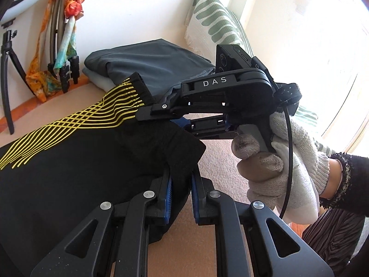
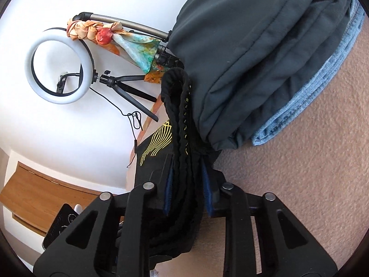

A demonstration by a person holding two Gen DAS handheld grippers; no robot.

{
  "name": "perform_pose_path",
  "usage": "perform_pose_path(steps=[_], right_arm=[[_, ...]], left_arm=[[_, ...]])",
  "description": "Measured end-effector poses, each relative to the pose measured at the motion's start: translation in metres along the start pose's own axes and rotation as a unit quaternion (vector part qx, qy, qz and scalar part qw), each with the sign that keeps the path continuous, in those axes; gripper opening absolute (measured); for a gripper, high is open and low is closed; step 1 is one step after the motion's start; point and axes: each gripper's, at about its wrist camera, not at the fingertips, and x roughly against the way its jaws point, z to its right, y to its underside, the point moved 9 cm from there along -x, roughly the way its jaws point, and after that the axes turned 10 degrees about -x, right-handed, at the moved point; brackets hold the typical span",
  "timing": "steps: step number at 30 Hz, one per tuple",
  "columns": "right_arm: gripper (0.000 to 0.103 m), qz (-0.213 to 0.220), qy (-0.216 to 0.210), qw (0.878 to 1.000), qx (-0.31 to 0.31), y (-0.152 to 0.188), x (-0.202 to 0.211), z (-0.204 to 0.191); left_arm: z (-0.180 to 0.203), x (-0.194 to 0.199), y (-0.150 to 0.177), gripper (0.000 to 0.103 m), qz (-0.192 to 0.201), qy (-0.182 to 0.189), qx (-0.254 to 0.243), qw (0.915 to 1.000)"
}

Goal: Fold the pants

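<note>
We have the black pants (image 1: 69, 161) spread over the carpet (image 1: 221, 161), lifted at one end beside a folded stack (image 1: 150, 67). Our left gripper (image 1: 181, 182) is nearly closed on a fabric corner; our right gripper (image 2: 185, 184) pinches the ribbed waistband (image 2: 180, 106). We judge a fold is starting: next, carry both held edges across together, keeping them level.

Left gripper (image 1: 180, 184): jaws pinched on a fold of black fabric. Right gripper (image 1: 147, 113): jaws clamped on bunched black cloth, held by a white knit-gloved hand (image 1: 276, 161) with a dark sleeve at the wrist.
</note>
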Motion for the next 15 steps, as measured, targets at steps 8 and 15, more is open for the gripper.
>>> perform_pose_path(steps=[8,15], right_arm=[[0.016,0.059,0.055,0.994,0.069,0.006,0.017,-0.048],[0.016,0.069,0.068,0.993,0.074,0.015,0.010,-0.081]], left_arm=[[-0.001,0.035,-0.002,0.009,0.032,0.002,0.010,0.9994],[-0.015,0.063,0.001,0.008,0.053,-0.001,0.026,0.9982]])
